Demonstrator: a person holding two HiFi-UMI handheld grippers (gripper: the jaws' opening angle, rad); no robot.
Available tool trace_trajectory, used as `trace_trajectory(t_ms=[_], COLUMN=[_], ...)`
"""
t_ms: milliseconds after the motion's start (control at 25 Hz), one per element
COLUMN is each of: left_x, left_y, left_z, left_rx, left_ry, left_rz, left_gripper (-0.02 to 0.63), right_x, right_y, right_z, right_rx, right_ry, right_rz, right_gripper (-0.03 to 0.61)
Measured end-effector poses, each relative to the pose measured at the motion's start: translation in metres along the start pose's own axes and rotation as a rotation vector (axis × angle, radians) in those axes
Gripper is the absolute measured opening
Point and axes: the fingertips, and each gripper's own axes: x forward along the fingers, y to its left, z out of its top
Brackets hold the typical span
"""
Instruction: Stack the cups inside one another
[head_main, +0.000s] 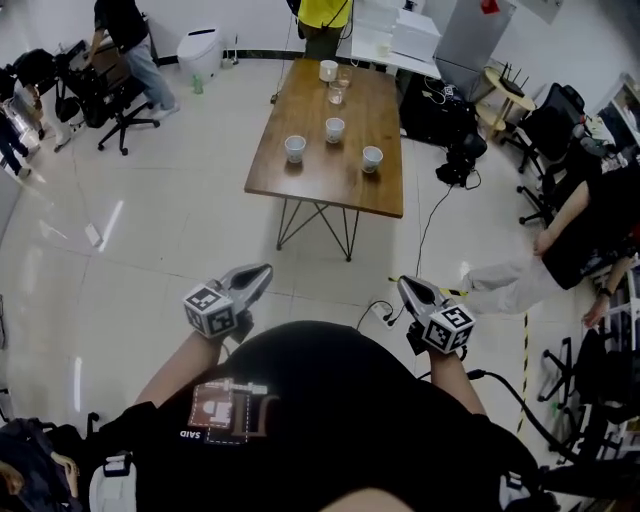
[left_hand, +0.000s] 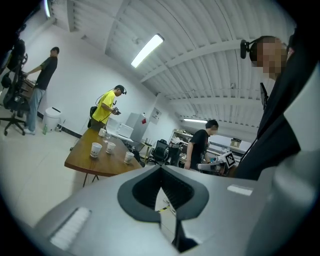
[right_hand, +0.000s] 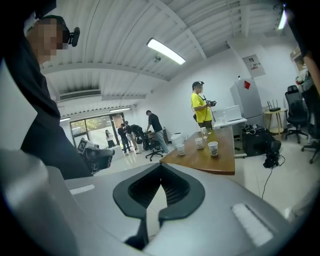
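**Head view: both grippers clenched and empty, cups far off on the table**

Left gripper (head_main: 262, 271) and right gripper (head_main: 404, 284) sit low in frame over bare floor, well short of the wooden table (head_main: 300, 175).

- Left gripper view: jaws meet tip to tip, nothing between them. Only floor shows through the gap behind the tips.
- Right gripper view: same, jaws pressed together with nothing in them.

Cups are all on the table, unstacked:
- Three white paper cups stand apart mid-table: left cup (head_main: 295, 148), middle cup (head_main: 335, 129), right cup (head_main: 372, 158).
- A fourth white cup (head_main: 329, 70) stands at the far end.
- Clear cups (head_main: 339, 92) stand just near of the fourth. They are too small and see-through to count, and I can't tell whether any are nested.

Hidden or cut off:
- The wearer's dark torso (head_main: 330, 420) fills the near edge and covers part of both forearms.
- Only the near table legs (head_main: 318, 225) show.
- The person in yellow (head_main: 325, 15) at the table's far end is cropped by the top edge in head view but shows whole in both gripper views.
- A seated person (head_main: 590, 230) at the right is cut by the frame edge.
- Both gripper views are mostly filled by the grey gripper bodies, so the cups there are tiny.
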Motion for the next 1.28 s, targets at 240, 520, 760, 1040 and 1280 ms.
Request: trace_trajectory(t_ms=[240,520,760,1040,1280], left_x=[0.000,0.015,0.068,0.159,0.221], left_y=[0.083,0.151,0.170,0.181,0.175], left_z=[0.043,0.069,0.077,0.103,0.124], left_rx=[0.015,-0.001,-0.011,-0.016,0.001], left_ry=[0.026,0.030,0.031,-0.031,-0.036], left_rz=[-0.061,-0.044,-0.003,0.134,0.185], left_gripper=[0.002,0.002,0.002,0.002,0.002], right_x=[0.071,0.127,0.162,0.209,0.235], right_y=[0.003,-0.012,-0.071,-0.170,-0.223], right_z=[0.033,0.054,0.067,0.102,0.142], right_rx=[0.013,0.018,0.022,-0.045,-0.112], right_ry=[-0.022,-0.010,-0.003,0.047,0.049], right_rz=[-0.071,-0.080,-0.030,0.126,0.231], right_gripper=[0.014,0.014,0.014,0.014,0.014])
